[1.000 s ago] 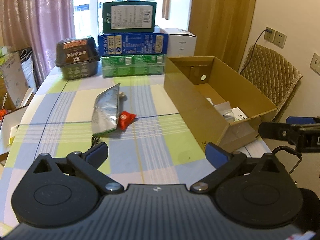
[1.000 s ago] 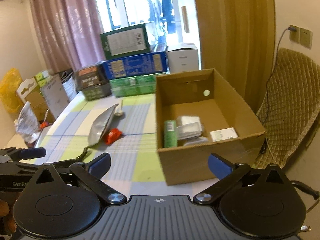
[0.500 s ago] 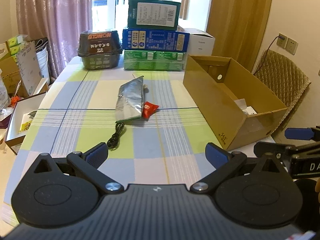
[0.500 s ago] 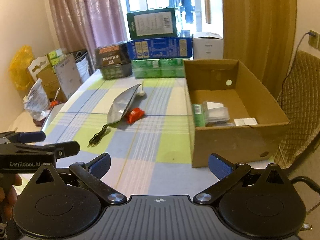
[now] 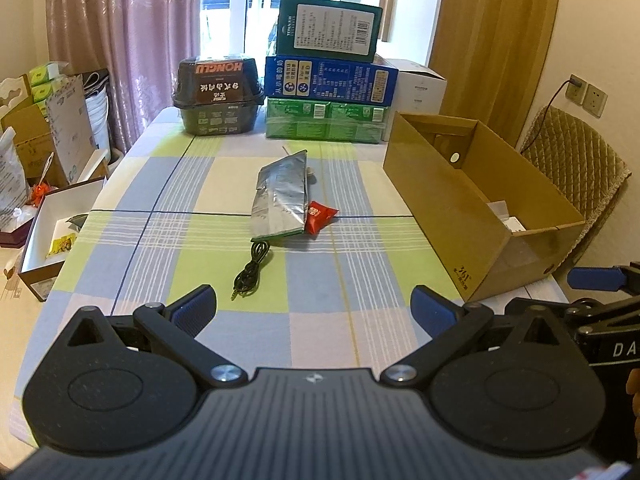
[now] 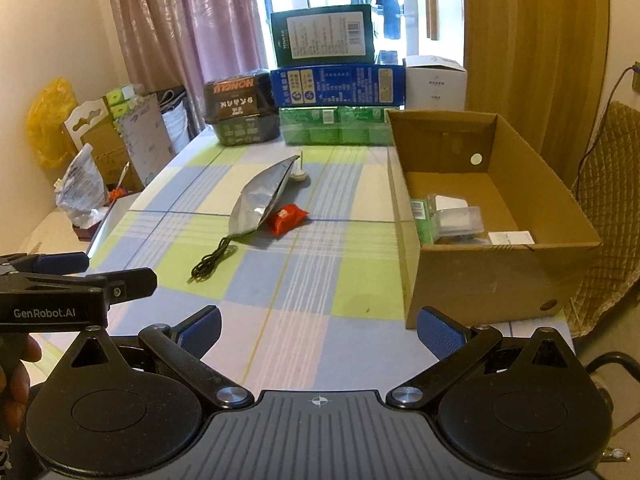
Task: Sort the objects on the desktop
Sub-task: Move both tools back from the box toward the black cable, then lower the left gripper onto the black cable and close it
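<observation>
Left wrist view: left gripper [image 5: 312, 310] is held above the near edge of the checked tablecloth [image 5: 160, 240], fingers spread wide w/ nothing between the blue pads [image 5: 196, 308]. A coiled black cable [image 5: 250, 270] is seen just ahead of the pads, approx. centre of the table. Beyond it, a silver foil pouch [image 5: 282, 196] is laid flat, w/ a small red packet [image 5: 318, 216] touching its right edge. An open cardboard box [image 5: 436, 208] is set along the table's right side; white items are partly seen inside, details too small to tell. Stacked at the far edge: a dark noodle tub [image 5: 218, 98], and green, blue and dark-green cartons [image 5: 330, 76] one on another. The right gripper's [image 5: 596, 280] blue tip is seen at far right, beside the box's near corner.

Right wrist view: right gripper [image 6: 318, 330] is likewise held wide open and empty, over the near table edge. Cable [image 6: 212, 258], pouch [image 6: 260, 200] and red packet [image 6: 286, 218] are seen at centre-left, the packet touching the pouch. A small white object [image 6: 299, 175] is seen behind the pouch; what it is can't be told. The box [image 6: 488, 276] is at right, w/ a green pack [image 6: 422, 218] and clear plastic packs [image 6: 458, 220] lying in it. The left gripper [image 6: 72, 272] is seen side-on at far left, a hand [image 6: 16, 376] below it; jaw gap can't be judged from here.
</observation>
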Tool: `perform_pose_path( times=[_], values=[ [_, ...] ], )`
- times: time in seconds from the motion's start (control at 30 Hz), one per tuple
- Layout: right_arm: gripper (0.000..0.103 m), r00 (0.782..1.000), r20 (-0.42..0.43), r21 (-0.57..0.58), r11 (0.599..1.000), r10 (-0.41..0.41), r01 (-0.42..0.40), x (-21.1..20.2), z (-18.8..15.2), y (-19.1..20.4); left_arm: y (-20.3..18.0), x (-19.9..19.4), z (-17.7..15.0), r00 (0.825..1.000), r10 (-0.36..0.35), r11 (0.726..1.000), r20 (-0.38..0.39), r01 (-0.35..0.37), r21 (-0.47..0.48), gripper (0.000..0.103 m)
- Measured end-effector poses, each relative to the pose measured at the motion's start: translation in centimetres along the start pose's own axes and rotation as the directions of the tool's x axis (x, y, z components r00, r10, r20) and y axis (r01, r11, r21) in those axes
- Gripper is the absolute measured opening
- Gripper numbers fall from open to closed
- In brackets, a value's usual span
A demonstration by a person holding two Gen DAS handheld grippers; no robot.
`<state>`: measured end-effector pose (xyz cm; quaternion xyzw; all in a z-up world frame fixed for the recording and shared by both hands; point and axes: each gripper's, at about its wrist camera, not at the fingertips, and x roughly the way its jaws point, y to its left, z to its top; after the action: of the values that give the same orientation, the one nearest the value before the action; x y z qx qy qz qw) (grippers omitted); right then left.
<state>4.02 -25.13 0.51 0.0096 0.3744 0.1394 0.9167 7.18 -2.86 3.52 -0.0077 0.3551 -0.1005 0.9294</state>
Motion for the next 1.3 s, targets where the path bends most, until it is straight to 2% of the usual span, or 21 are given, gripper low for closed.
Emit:
perform_pose_path(
  times=[0.23, 0.53, 0.67, 0.77, 0.83, 0.9, 1.2, 1.27, 1.3],
  values=[
    [0.101, 1.0, -0.013, 0.006, 1.0, 0.02, -0.02, 1.0, -0.2, 0.0, 1.5, 0.7, 0.1, 1.0, 0.013, 1.0, -0.005, -0.013, -0.013, 0.102],
    [0.101, 0.997, -0.032, -0.023, 0.997, 0.067, -0.068, 4.4, 0.0, 1.1, 4.8, 3.4, 1.0, 0.999, 0.044, 0.999, -0.013, -0.044, -0.002, 0.101],
    [0.101, 0.996, -0.013, -0.061, 0.994, 0.086, -0.086, 6.7, 0.3, 1.5, 6.0, 6.0, 1.5, 0.997, 0.051, 0.998, -0.05, -0.048, 0.049, 0.093],
    [0.101, 0.995, -0.001, -0.074, 0.992, 0.098, -0.097, 8.9, 0.6, 1.6, 6.4, 8.2, 1.7, 0.996, 0.046, 0.995, -0.071, -0.04, 0.089, 0.092],
    [0.101, 0.994, 0.005, -0.092, 0.99, 0.106, -0.105, 10.6, 1.0, 1.7, 6.7, 10.0, 1.8, 0.995, 0.032, 0.994, -0.095, -0.022, 0.104, 0.087],
    [0.101, 0.994, 0.007, -0.113, 0.987, 0.111, -0.11, 12.2, 1.4, 1.7, 7.0, 11.9, 1.9, 0.992, 0.021, 0.993, -0.124, -0.007, 0.115, 0.076],
    [0.1, 0.993, 0.011, -0.174, 0.978, 0.118, -0.114, 18.1, 2.9, 1.0, 7.6, 18.3, 1.7, 0.982, 0.004, 0.986, -0.186, 0.028, 0.165, 0.066],
    [0.098, 0.992, 0.011, -0.178, 0.977, 0.124, -0.12, 19.3, 3.1, 0.8, 7.6, 19.1, 1.9, 0.981, -0.01, 0.986, -0.195, 0.042, 0.161, 0.061],
    [0.094, 0.992, 0.004, -0.183, 0.975, 0.128, -0.125, 19.9, 3.2, 0.7, 7.5, 19.5, 1.9, 0.98, -0.015, 0.985, -0.199, 0.048, 0.165, 0.058]
  ],
)
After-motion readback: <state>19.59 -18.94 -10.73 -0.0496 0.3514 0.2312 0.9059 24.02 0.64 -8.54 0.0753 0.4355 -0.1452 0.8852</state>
